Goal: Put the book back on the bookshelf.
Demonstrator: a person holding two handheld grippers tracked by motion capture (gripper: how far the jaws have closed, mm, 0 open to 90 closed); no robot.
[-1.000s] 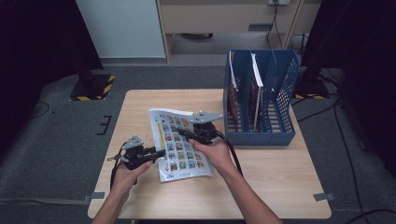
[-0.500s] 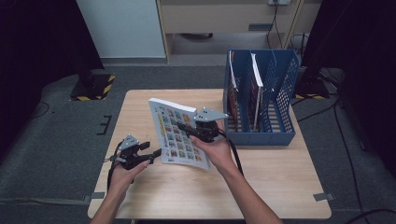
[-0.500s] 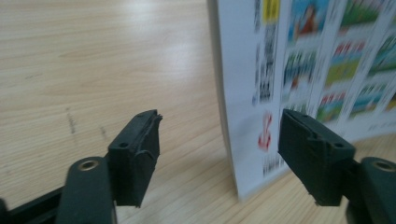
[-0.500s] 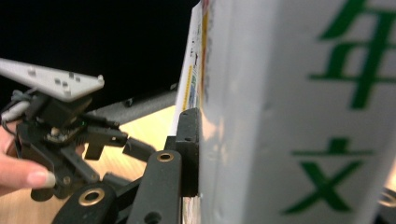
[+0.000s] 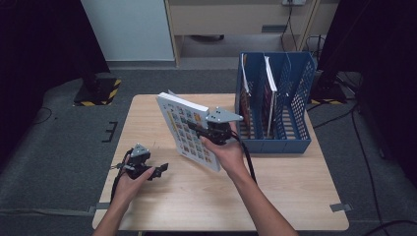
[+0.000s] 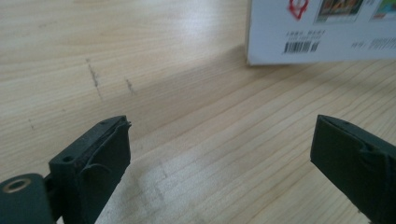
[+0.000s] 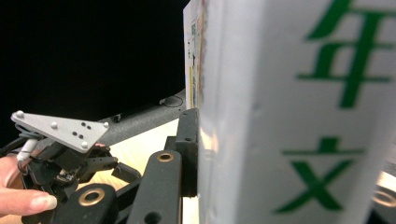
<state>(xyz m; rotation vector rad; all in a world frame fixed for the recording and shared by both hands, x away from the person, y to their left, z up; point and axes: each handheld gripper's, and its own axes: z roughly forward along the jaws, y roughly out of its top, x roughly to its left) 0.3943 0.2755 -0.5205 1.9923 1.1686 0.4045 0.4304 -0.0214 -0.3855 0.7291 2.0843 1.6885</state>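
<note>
Clamping a book [image 5: 189, 132] by its edge, the right gripper [image 5: 212, 132] holds it tilted above the surface [image 5: 275, 182], just beside the blue rack [image 5: 295, 98]. Left gripper [image 5: 156, 172], jaws wide, rests low on the surface near the book's lower corner.

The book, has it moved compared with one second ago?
Yes. The book lay flat on the table; now it stands tilted on its lower edge, raised by the right hand-held gripper, nearer the blue rack.
</note>
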